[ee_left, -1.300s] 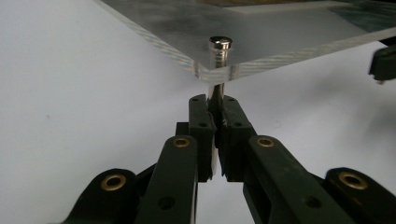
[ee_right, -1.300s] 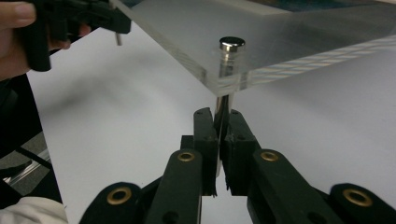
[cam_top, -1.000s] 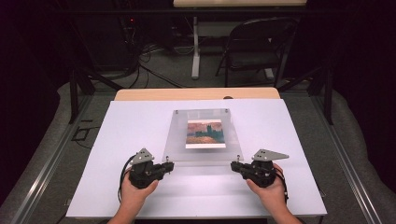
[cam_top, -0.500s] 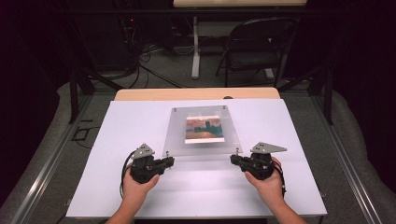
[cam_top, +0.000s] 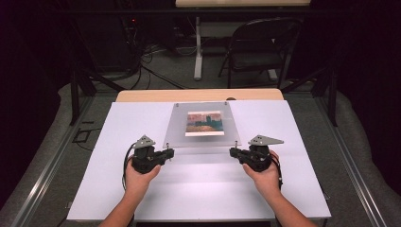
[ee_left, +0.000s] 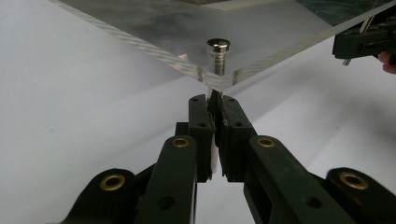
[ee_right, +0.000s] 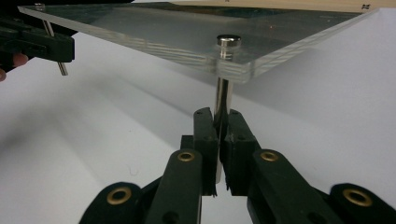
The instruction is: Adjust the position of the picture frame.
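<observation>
Left gripper (ee_left: pixel 214 105) and right gripper (ee_right: pixel 218 114) each clamp a corner pin of the frame (cam_top: pixel 179 130) at centre; uneven lifting could slip a pin free.

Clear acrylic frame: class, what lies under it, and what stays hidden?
Under the clear acrylic frame are a landscape picture and the white table. Each near-corner metal post runs down between shut jaws; the posts' lower ends are covered.

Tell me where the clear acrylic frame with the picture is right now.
In the high view the acrylic frame sits mid-table toward the far edge, its near corners held by metal pins between the left gripper and the right gripper.
</observation>
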Demonstrator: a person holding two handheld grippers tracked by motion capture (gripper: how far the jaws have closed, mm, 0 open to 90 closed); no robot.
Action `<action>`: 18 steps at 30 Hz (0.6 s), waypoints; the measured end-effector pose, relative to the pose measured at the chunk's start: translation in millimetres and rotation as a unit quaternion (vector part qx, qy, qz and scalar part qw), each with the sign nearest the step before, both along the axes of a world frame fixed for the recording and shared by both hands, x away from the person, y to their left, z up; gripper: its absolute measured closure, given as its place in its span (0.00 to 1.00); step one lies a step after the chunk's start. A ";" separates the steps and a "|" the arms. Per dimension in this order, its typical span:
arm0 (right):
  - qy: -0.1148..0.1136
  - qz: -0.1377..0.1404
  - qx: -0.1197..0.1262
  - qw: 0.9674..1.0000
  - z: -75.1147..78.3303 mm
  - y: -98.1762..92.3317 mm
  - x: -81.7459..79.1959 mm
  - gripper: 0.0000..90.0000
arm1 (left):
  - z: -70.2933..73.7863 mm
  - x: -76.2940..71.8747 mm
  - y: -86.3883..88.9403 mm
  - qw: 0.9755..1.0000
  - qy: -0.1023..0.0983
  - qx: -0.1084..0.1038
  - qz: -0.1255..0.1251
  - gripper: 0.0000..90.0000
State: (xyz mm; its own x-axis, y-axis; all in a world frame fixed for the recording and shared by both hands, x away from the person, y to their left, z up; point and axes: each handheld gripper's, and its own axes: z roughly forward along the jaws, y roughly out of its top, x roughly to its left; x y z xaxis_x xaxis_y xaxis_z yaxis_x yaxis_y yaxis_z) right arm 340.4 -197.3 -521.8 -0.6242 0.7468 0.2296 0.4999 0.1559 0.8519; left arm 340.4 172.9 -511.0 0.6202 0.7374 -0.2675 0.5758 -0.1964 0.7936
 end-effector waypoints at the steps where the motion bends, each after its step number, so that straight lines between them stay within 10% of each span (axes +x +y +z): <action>1: 0.000 -0.001 0.000 1.000 -0.4 0.7 0.9 0.95 | -0.6 0.7 0.1 1.000 0.001 0.001 0.002 0.94; 18: 0.010 -0.003 -0.044 0.999 -27.6 12.1 6.2 0.95 | -28.9 9.8 -0.7 0.999 0.013 0.031 0.014 0.94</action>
State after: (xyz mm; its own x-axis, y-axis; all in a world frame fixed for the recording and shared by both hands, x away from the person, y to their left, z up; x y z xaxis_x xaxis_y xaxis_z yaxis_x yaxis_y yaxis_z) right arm 346.6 -185.2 -549.3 -0.6160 0.7681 0.1749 0.5173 0.2270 0.8251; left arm 350.2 172.3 -539.9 0.5923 0.7700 -0.2374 0.6026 -0.2277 0.7649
